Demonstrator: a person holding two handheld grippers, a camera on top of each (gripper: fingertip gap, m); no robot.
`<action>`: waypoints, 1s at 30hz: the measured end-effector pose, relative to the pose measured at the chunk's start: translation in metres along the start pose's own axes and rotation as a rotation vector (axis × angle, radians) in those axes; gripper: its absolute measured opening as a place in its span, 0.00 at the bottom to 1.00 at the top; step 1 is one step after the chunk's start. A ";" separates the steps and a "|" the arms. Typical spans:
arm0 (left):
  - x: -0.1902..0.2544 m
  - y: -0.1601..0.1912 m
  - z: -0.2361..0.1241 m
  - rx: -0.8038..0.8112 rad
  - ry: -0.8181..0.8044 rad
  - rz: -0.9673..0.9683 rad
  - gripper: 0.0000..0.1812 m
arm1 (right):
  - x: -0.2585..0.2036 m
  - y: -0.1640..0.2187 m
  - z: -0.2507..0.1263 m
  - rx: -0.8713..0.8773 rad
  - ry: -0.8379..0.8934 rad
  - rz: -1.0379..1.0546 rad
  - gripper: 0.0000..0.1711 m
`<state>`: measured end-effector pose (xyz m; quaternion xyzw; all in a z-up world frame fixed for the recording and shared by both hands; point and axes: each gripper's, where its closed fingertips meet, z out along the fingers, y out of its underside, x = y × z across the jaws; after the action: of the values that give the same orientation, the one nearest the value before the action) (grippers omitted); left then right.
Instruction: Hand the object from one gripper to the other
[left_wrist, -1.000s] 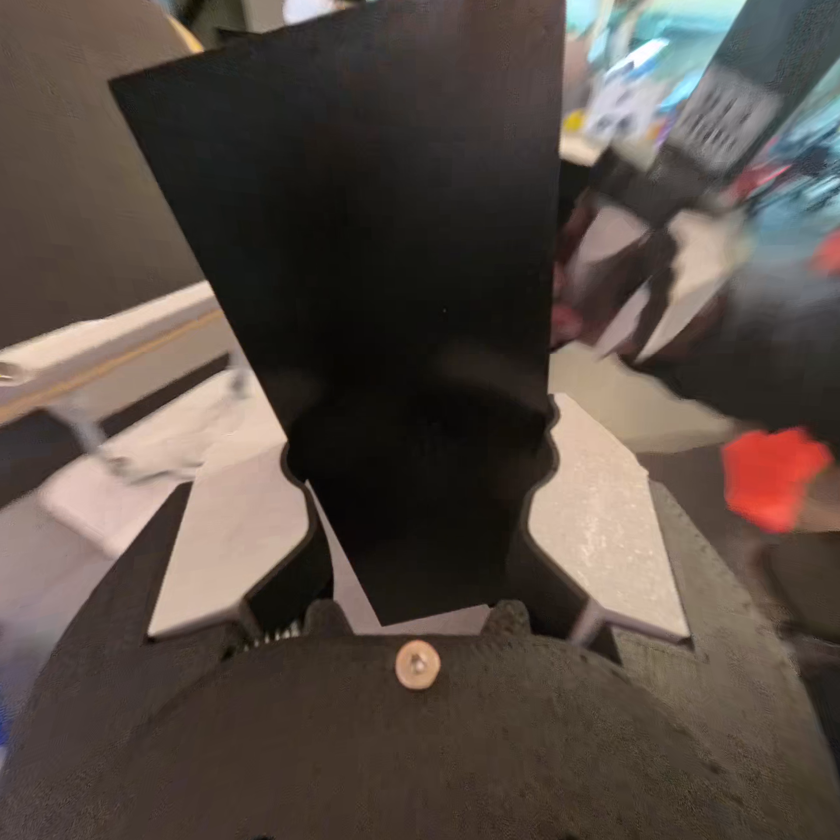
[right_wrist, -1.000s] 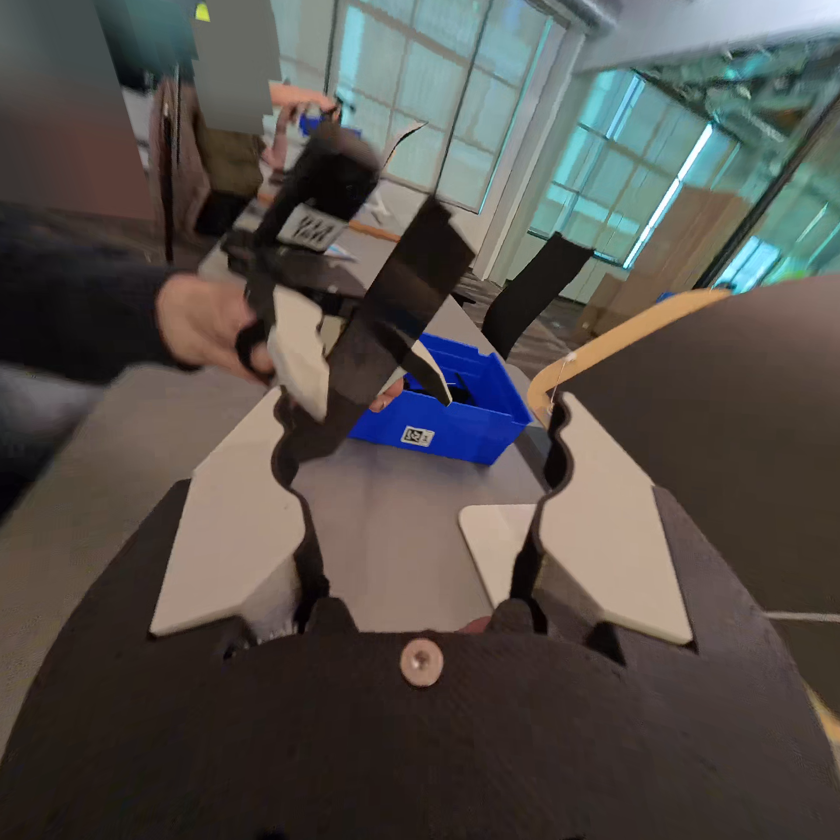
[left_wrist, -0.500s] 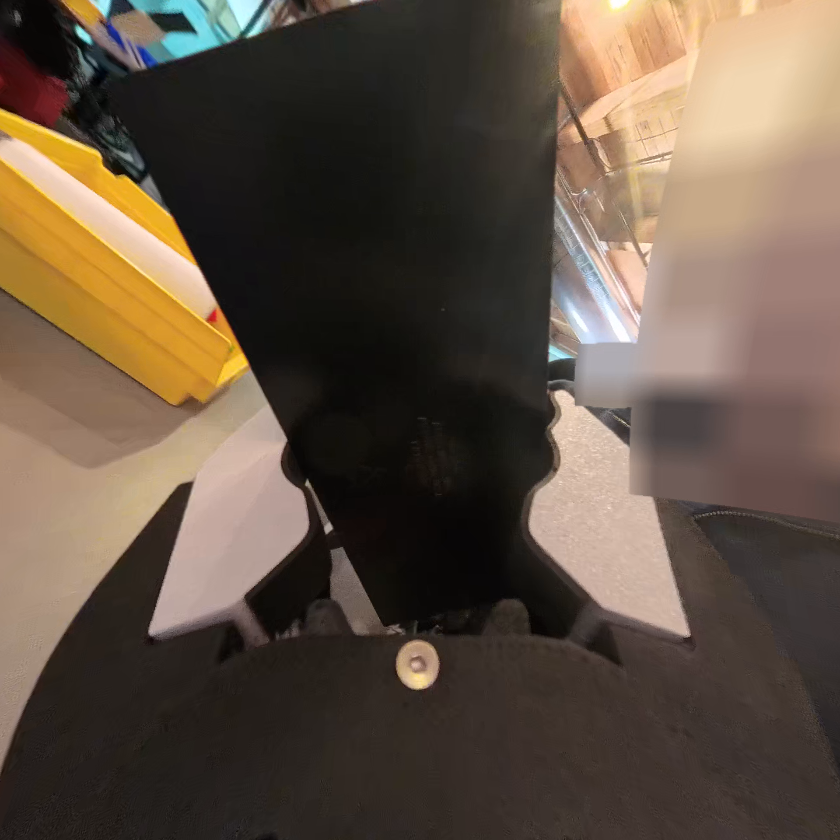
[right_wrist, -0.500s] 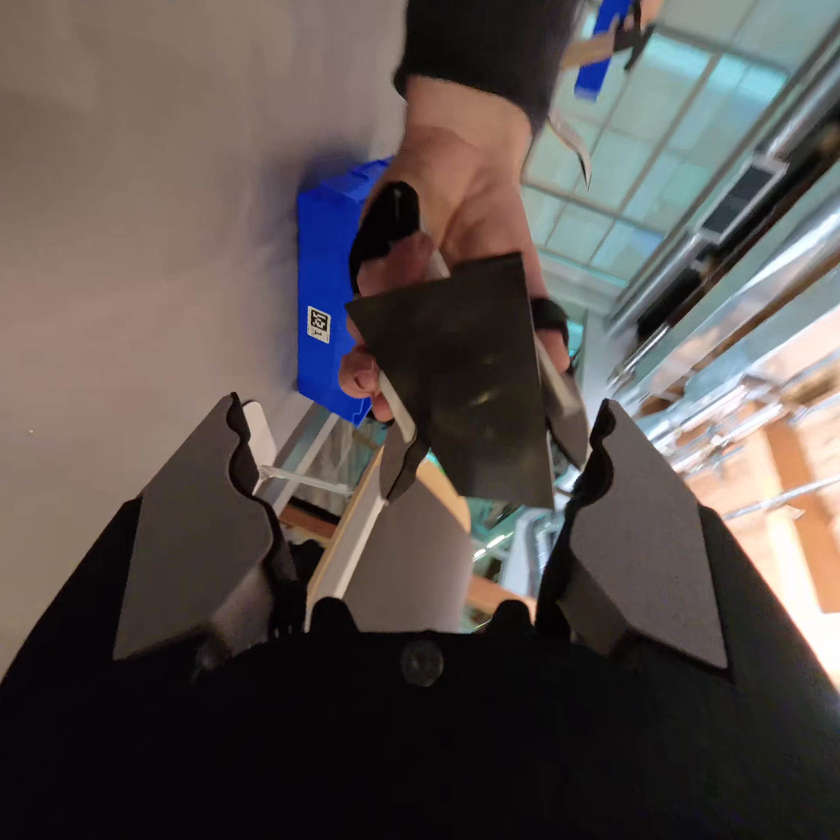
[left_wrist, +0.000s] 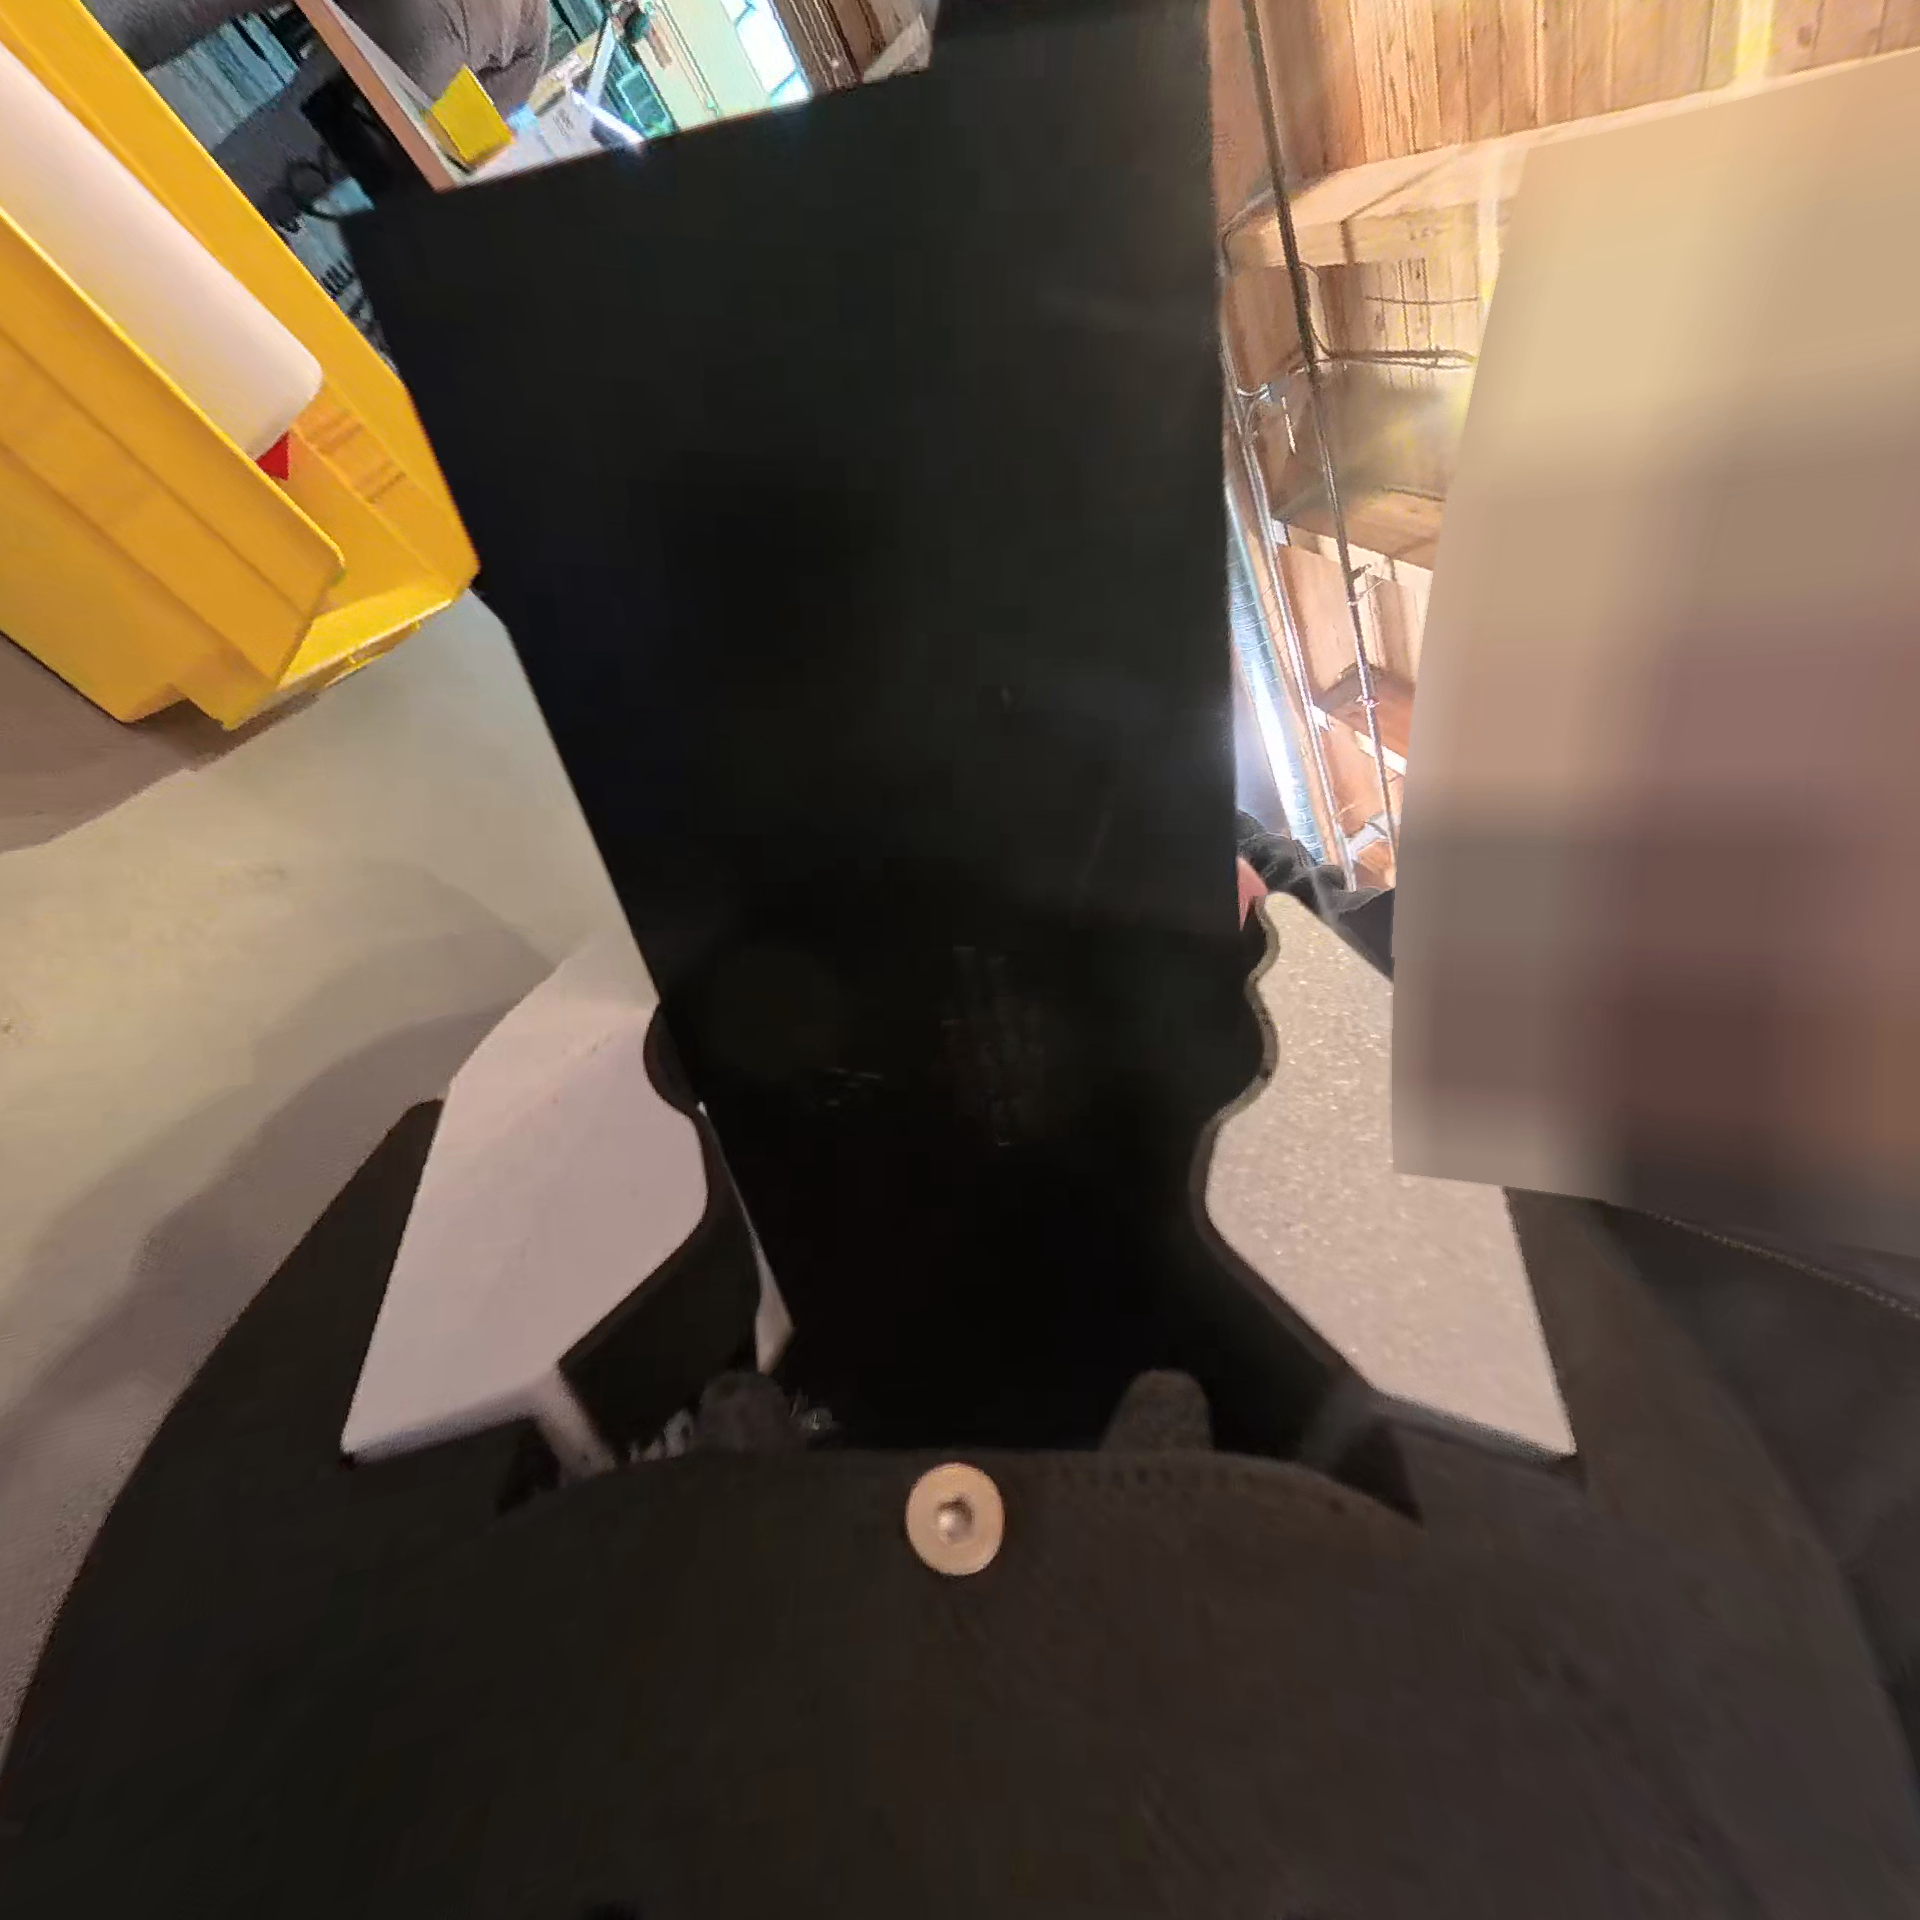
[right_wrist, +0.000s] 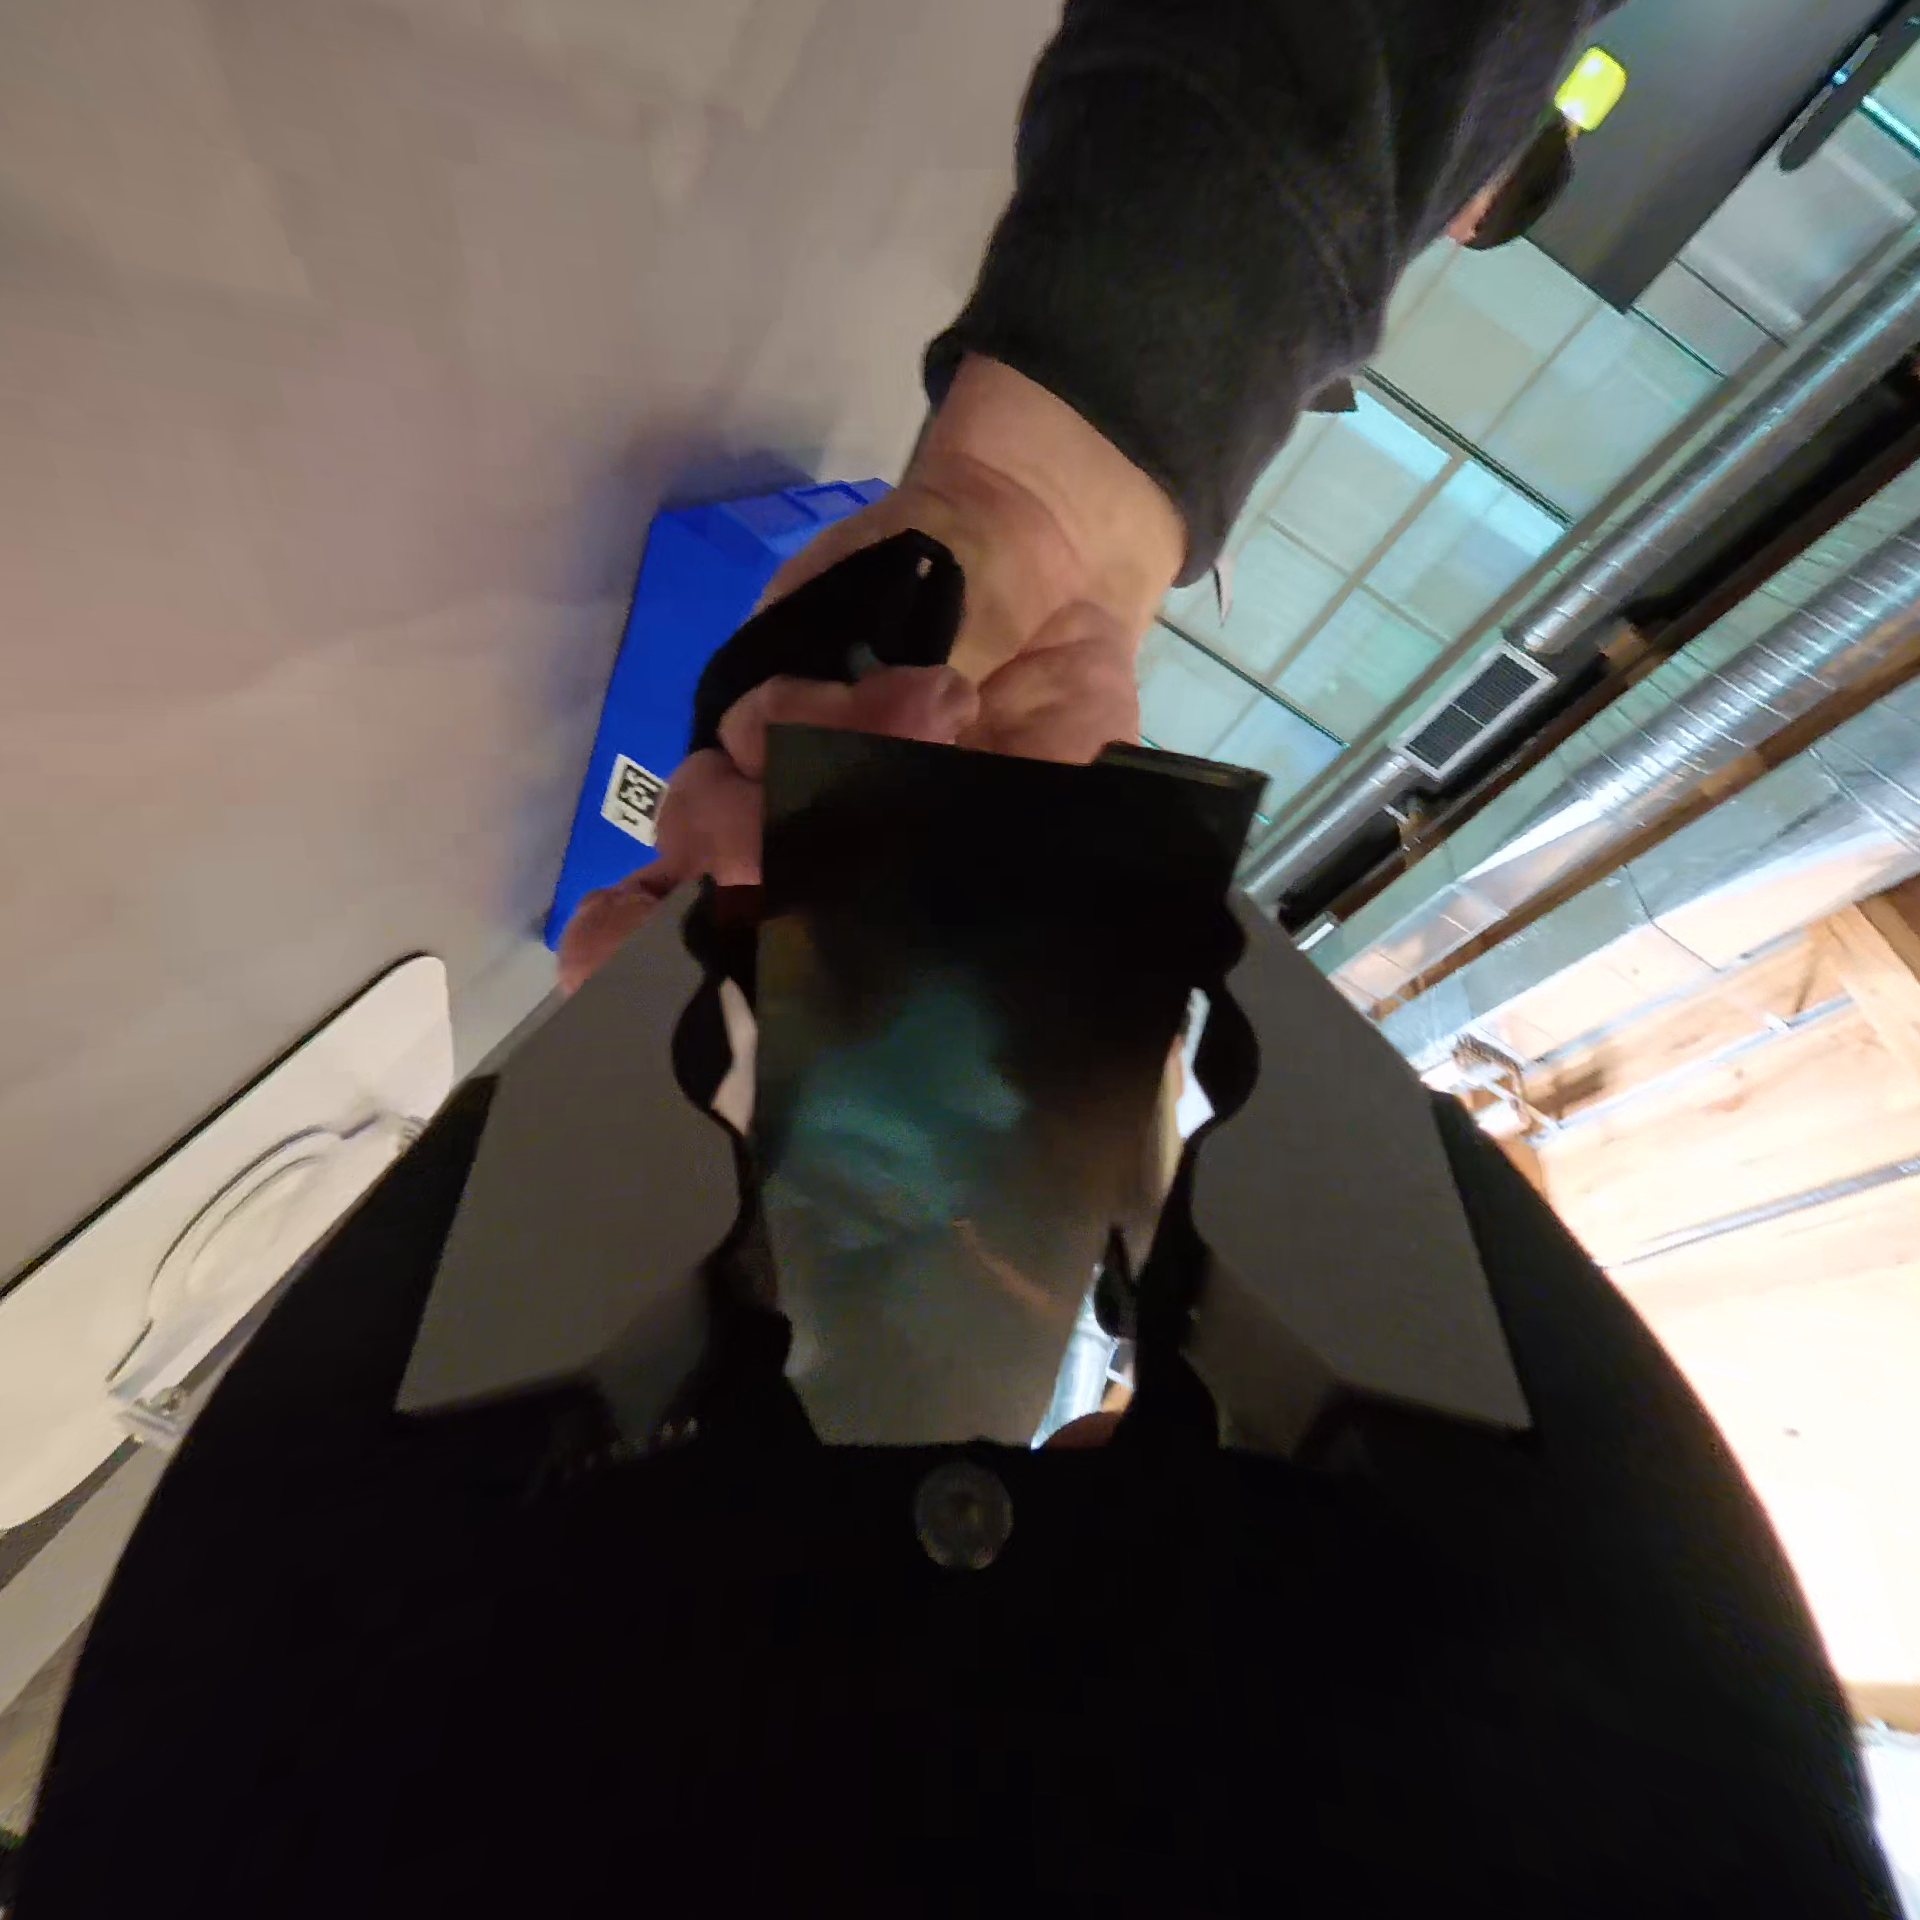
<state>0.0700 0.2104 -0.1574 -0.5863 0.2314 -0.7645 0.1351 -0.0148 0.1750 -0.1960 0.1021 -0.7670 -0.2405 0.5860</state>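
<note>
1. Black sheet (left_wrist: 831, 623): thin, smooth, glossy; mirror-like reflections on its face in the right wrist view (right_wrist: 956, 1091).
2. Left gripper (left_wrist: 961, 1060): matt black body with a grainy, printed-looking texture; finger pads (left_wrist: 1340, 1174) pale and finely speckled; one shiny metal screw (left_wrist: 954, 1519).
3. Yellow bin (left_wrist: 156, 540): smooth hard plastic, slightly glossy.
4. Blue bin (right_wrist: 675, 665): smooth plastic, with a paper label.
5. Table (left_wrist: 208, 935): grey, matt, even.
6. Sleeve (right_wrist: 1226, 229): dark knitted cloth, fuzzy.
7. Ceiling (left_wrist: 1455, 83): bare wood planks.
</note>
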 end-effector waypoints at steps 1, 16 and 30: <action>-0.002 0.000 0.001 0.003 -0.004 -0.009 0.55 | 0.002 0.001 0.000 -0.011 0.004 0.000 0.54; -0.011 -0.021 -0.008 0.230 -0.018 -0.111 0.54 | 0.000 -0.001 0.000 -0.072 0.122 0.094 0.61; -0.013 -0.013 -0.009 0.242 0.035 -0.173 0.54 | 0.005 -0.007 -0.009 -0.012 0.021 0.157 0.50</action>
<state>0.0653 0.2296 -0.1635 -0.5702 0.0885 -0.8056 0.1345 -0.0089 0.1645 -0.1936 0.0408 -0.7651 -0.1974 0.6115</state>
